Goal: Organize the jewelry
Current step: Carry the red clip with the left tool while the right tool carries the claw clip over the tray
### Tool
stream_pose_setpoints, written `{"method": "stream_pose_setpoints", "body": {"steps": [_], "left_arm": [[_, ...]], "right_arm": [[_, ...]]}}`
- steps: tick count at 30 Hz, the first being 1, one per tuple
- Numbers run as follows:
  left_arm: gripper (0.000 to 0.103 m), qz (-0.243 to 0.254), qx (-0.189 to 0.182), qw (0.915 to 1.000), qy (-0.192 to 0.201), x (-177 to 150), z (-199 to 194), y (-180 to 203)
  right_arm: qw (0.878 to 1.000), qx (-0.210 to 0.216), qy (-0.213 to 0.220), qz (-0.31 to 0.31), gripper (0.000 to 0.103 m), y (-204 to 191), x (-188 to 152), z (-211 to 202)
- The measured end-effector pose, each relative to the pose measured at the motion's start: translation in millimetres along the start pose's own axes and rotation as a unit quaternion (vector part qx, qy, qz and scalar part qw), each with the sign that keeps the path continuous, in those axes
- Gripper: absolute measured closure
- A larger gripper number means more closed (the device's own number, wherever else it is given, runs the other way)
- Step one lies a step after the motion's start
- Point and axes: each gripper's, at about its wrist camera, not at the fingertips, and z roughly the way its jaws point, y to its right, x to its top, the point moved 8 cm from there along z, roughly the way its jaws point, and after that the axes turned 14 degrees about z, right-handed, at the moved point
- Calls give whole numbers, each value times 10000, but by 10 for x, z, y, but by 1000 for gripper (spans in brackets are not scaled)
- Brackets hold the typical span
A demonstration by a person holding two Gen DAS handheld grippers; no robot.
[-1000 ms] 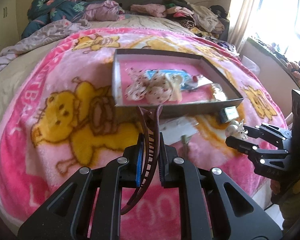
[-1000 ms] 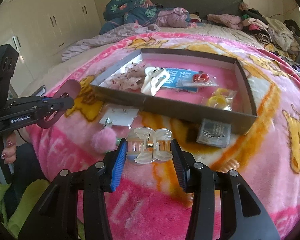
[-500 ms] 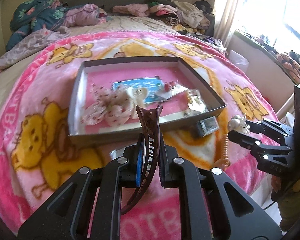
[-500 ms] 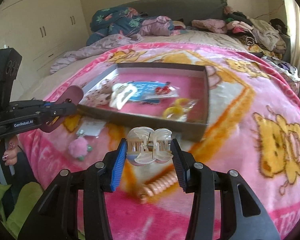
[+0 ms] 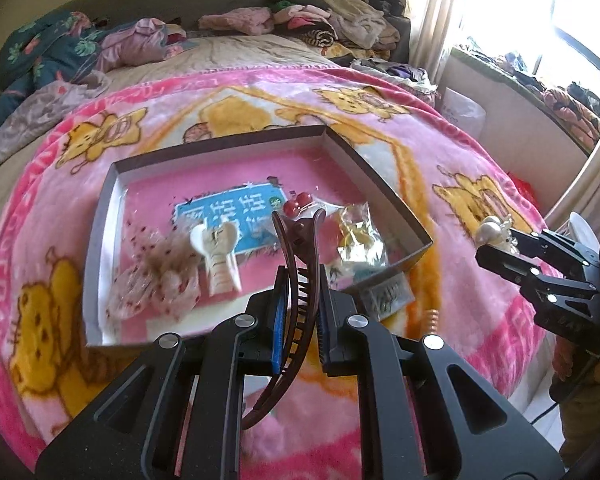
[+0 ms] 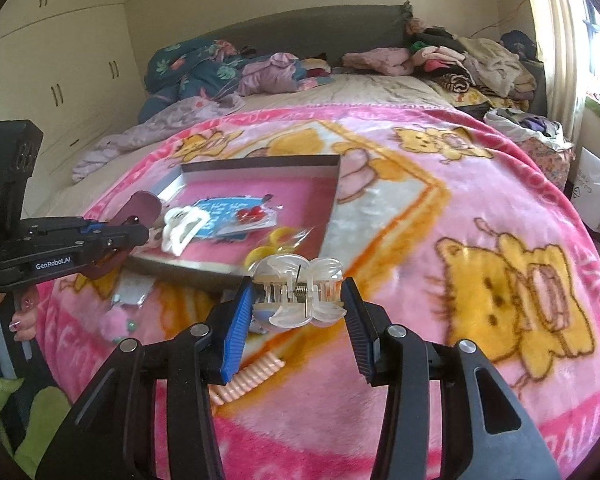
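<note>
The left gripper (image 5: 300, 284) has its fingers pressed tight on a brown banana hair clip (image 5: 296, 280), held upright above the near edge of the shallow cardboard tray (image 5: 376, 184). The right gripper (image 6: 298, 300) has its fingers narrowed onto a clear claw clip (image 6: 298, 294), held over the pink cartoon blanket (image 6: 480, 208) just outside the tray's near corner. Inside the tray lie a white claw clip (image 5: 218, 256), a dotted fabric bow (image 5: 156, 284), red earrings (image 5: 298, 204) and a blue card (image 5: 236, 214). A peach spiral hair tie (image 6: 246, 376) rests on the blanket near the right gripper.
</note>
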Motion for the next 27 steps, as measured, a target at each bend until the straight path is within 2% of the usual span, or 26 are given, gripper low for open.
{"method": "stream_pose_setpoints", "body": {"steps": [12,27], "left_arm": [[96,16,10,9999,-142,126,250,-91],[96,-268,-65,9989,-388,121,668,-325]], "right_arm": [[9998,-6,186,-77,61,-3,317,115],[9996,79,-114,-252,61,-176,433,656]]}}
